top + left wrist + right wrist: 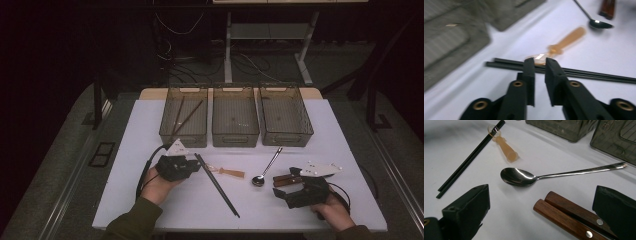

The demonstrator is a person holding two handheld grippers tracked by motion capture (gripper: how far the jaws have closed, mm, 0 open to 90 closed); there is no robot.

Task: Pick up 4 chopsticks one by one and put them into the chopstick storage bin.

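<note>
My left gripper (196,165) lies at the upper end of a pair of black chopsticks (218,186). In the left gripper view its jaws (540,63) stand drawn together with a thin gap, their tips over the chopsticks (594,75). The clear bowl of an amber-handled spoon (570,38) lies just beyond them, and nothing is visibly pinched. My right gripper (286,186) rests open at the front right. Two riveted wooden handles (564,212) lie between its wide jaws (541,192), close to the right one. A metal spoon (520,177) lies just ahead.
Three smoky plastic bins stand in a row at the back: the left bin (183,131) holds brown chopsticks, the middle bin (235,134) and right bin (286,136) look bare. The metal spoon (266,169) and amber-handled spoon (229,172) lie mid-table. The white table's front edge (240,227) is near my hands.
</note>
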